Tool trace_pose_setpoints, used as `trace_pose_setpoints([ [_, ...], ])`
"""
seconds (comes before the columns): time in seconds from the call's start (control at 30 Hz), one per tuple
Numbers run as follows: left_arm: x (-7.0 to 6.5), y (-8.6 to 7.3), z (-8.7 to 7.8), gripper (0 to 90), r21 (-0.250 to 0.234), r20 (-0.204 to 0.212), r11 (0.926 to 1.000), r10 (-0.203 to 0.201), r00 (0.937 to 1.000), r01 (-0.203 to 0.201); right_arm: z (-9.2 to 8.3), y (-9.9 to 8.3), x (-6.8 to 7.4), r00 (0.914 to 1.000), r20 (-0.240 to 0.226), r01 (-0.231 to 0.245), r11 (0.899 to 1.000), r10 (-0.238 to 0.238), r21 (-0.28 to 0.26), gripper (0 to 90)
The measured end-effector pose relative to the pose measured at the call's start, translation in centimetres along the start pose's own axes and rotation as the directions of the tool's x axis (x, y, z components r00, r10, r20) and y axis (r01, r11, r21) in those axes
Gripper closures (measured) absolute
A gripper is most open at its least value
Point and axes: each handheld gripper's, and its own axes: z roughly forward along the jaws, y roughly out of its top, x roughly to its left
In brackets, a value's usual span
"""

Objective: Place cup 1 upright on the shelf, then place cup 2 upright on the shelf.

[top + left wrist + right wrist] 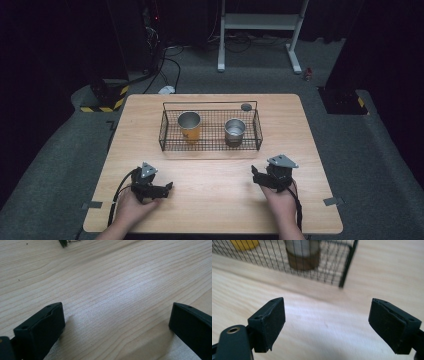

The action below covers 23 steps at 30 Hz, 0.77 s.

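A wire basket point(210, 145) sits mid-table holding a yellow cup point(189, 126) and a steel cup point(234, 131), well ahead of both grippers. The left gripper point(167, 187) and right gripper point(255, 175) rest near the table's front edge, jaws spread wide, holding nothing.

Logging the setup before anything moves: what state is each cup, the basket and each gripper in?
Yellow cup: upright, open top, inside the basket at its left.
Silver cup: upright, open top, inside the basket at its right.
Wire basket: sitting flat on the table, uncovered.
Left gripper: jaws wide apart, nothing between them, low over bare wood.
Right gripper: jaws wide apart, nothing held, pointed at the basket's corner.
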Motion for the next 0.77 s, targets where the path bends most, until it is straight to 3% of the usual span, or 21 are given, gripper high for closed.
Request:
trace_pose_setpoints([
  [0.17,0.0,0.0,0.0,0.6,0.002,0.000,1.0000,0.001,1.0000,-0.001,-0.3,-1.7,-0.7,0.9994,0.028,0.018,0.999,-0.020,0.048,13.8],
  [0.3,0.0,0.0,0.0,0.6,0.002,0.000,1.0000,0.000,1.0000,0.000,0.0,-3.0,-0.9,0.9958,0.076,0.042,0.994,-0.050,0.104,13.8],
  [0.5,0.0,0.0,0.0,0.7,-0.003,0.000,1.0000,-0.007,1.0000,0.007,0.8,-3.3,-1.2,0.9991,0.021,-0.038,0.989,0.036,0.143,12.9],
  [0.77,0.1,0.1,0.1,0.7,-0.005,-0.005,0.9999,-0.010,0.9999,0.010,0.9,-3.3,-1.0,0.9979,0.045,-0.053,0.988,0.047,0.143,11.1],
])
